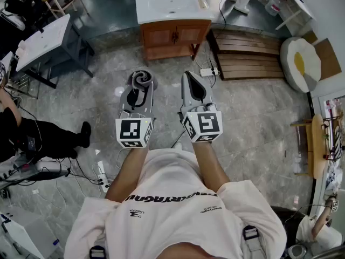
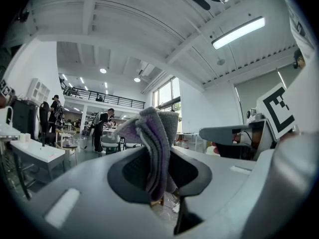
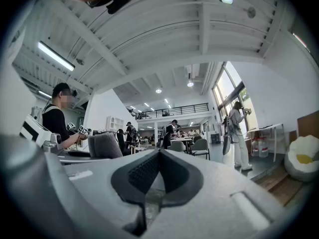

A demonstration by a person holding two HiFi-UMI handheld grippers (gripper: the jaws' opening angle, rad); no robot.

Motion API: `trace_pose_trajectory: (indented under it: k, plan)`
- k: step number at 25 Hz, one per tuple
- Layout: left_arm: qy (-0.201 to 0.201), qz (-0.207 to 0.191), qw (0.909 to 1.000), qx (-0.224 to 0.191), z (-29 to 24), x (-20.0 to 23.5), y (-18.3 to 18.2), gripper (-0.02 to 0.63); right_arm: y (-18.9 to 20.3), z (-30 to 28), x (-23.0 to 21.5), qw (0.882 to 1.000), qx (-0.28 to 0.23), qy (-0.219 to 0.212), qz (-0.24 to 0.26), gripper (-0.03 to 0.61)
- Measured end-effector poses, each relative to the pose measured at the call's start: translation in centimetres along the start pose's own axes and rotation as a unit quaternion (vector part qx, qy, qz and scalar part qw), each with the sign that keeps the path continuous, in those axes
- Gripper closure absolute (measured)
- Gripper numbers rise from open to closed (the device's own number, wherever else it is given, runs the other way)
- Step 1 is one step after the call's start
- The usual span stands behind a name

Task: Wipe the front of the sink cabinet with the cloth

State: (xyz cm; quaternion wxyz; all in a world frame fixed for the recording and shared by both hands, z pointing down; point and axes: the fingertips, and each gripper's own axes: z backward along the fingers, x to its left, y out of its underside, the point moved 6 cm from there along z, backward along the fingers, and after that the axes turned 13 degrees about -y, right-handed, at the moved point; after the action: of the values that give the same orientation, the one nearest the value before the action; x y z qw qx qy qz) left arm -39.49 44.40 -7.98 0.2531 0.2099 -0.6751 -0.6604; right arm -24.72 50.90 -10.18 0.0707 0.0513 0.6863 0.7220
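The wooden sink cabinet (image 1: 173,35) with its white basin top (image 1: 171,7) stands across the floor, well ahead of both grippers. My left gripper (image 1: 139,93) is shut on a rolled grey-purple cloth (image 1: 143,78), and the cloth (image 2: 155,133) sticks up between the jaws in the left gripper view. To its right at the same height is my right gripper (image 1: 191,77), pointing toward the cabinet. Its jaws (image 3: 158,156) are shut with nothing between them. The cloth (image 3: 104,144) also shows at the left of the right gripper view.
A wooden pallet (image 1: 249,54) lies right of the cabinet, with a power strip (image 1: 208,72) and cables on the floor before it. A white table (image 1: 40,41) stands at the left. A person (image 1: 32,134) sits nearby. A white round cushion (image 1: 301,63) lies far right.
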Motion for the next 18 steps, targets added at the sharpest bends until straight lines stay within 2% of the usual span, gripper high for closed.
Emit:
trace_pose_trajectory:
  k: [8, 14, 18]
  plan:
    - [-0.006, -0.002, 1.0, 0.002, -0.2, -2.3, 0.2, 0.529, -0.3, 1.4, -1.5, 1.0, -0.007, -0.02, 0.006, 0.58]
    - [-0.012, -0.013, 0.9998, 0.001, -0.8, -5.7, 0.6, 0.529, 0.3, 3.3, -4.2, 1.0, -0.007, -0.024, -0.004, 0.58]
    - [-0.025, -0.014, 0.9996, 0.007, -0.5, -7.2, 1.9, 0.529, 1.1, 4.6, -5.7, 0.999, -0.004, -0.035, -0.003, 0.58]
